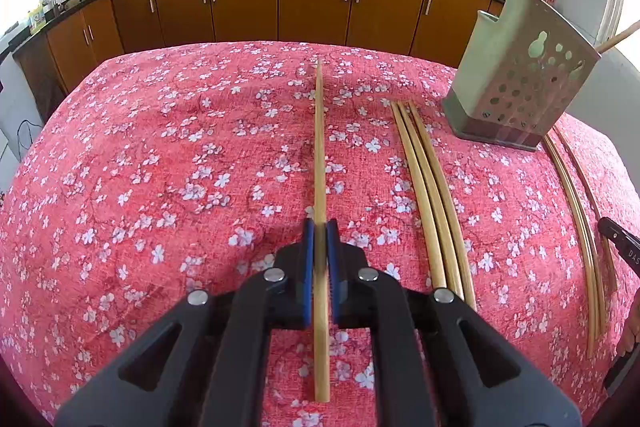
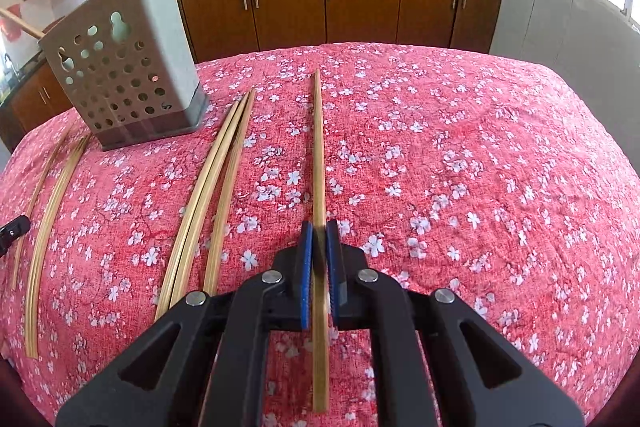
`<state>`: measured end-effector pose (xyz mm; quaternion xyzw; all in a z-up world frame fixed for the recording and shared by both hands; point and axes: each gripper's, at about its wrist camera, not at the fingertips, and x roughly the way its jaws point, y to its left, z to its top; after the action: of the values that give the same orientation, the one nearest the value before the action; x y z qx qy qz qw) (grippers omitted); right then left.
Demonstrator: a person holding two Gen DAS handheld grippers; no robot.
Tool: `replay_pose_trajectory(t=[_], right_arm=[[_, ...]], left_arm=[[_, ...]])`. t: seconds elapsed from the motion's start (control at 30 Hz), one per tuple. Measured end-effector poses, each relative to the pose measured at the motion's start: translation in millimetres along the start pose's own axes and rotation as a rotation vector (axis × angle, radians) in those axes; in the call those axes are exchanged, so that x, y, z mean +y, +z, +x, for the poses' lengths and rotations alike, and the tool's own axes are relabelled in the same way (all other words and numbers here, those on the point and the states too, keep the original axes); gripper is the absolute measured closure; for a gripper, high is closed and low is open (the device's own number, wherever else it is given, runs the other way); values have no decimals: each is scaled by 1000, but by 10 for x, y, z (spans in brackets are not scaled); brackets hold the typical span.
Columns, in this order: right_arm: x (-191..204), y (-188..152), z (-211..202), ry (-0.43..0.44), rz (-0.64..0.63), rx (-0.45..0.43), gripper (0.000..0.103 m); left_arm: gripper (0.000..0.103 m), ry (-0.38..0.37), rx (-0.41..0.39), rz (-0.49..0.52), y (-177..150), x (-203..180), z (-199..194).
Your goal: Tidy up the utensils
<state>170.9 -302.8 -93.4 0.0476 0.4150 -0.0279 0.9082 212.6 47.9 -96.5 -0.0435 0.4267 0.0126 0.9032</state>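
Two chopsticks stand binned in the holder [image 1: 516,83] at two o'clock — left gripper [image 1: 320,239] and right gripper [image 2: 319,239] each clench one chopstick; several lie loose.

Claw: our right black claw with blue pads [image 2: 320,227] is clamped on a pale wooden chopstick [image 2: 319,155], which runs straight away from us.
Surface: we see a red cloth with white blossoms [image 2: 460,155] covering it.
Holder: a grey perforated plastic utensil holder [image 2: 120,79] stands at far left, with wooden sticks rising from it.
Loose chopsticks: three [image 2: 216,195] lie together just left of the held one; more [image 2: 48,211] lie near the left edge.
Background: brown cabinets [image 2: 360,3] under a dark counter with two woks.
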Motion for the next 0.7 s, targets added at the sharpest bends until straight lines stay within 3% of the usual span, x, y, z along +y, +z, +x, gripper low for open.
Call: replay_pose_trajectory(t=[0.7], right_arm=[[7,1,3,-4,-2,0,95]], left_arm=[[92,1,2,-2,6,7,6]])
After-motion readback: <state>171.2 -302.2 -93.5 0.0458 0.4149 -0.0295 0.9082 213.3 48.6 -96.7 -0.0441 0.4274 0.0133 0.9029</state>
